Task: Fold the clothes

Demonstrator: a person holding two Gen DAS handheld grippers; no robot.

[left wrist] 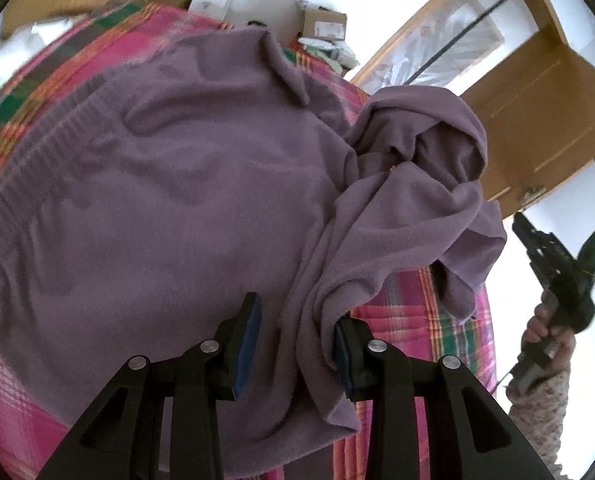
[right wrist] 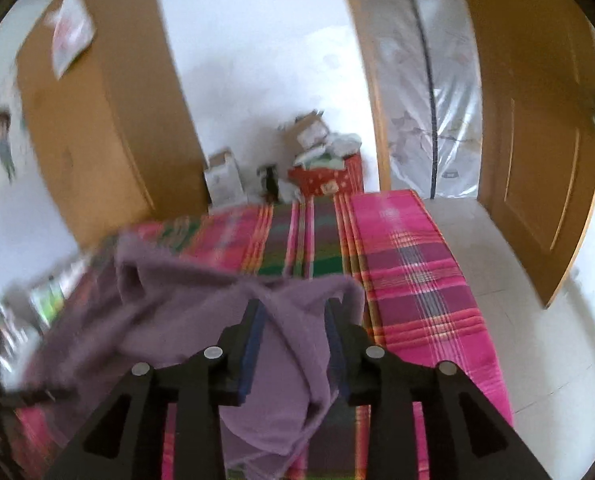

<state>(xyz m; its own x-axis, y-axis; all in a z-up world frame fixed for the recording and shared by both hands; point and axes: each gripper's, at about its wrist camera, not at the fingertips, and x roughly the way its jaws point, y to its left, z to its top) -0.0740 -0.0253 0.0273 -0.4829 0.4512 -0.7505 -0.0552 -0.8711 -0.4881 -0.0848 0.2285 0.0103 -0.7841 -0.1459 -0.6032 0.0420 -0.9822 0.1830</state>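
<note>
Both grippers (left wrist: 295, 344) (right wrist: 295, 344) gape over a rumpled purple sweater (left wrist: 169, 200) on plaid bedding (right wrist: 413, 280).

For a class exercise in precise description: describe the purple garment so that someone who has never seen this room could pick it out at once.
Find the bed with the pink, green and orange plaid cover. The purple sweater lies spread across it, one part bunched up towards the door. It is the only plain, fuzzy purple cloth there, with a ribbed hem.

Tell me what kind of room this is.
Most likely a home bedroom. A purple sweater lies on a bed covered with a pink plaid quilt, a wooden wardrobe stands against the wall, and a wooden door hangs open beside cardboard boxes on the floor.
</note>
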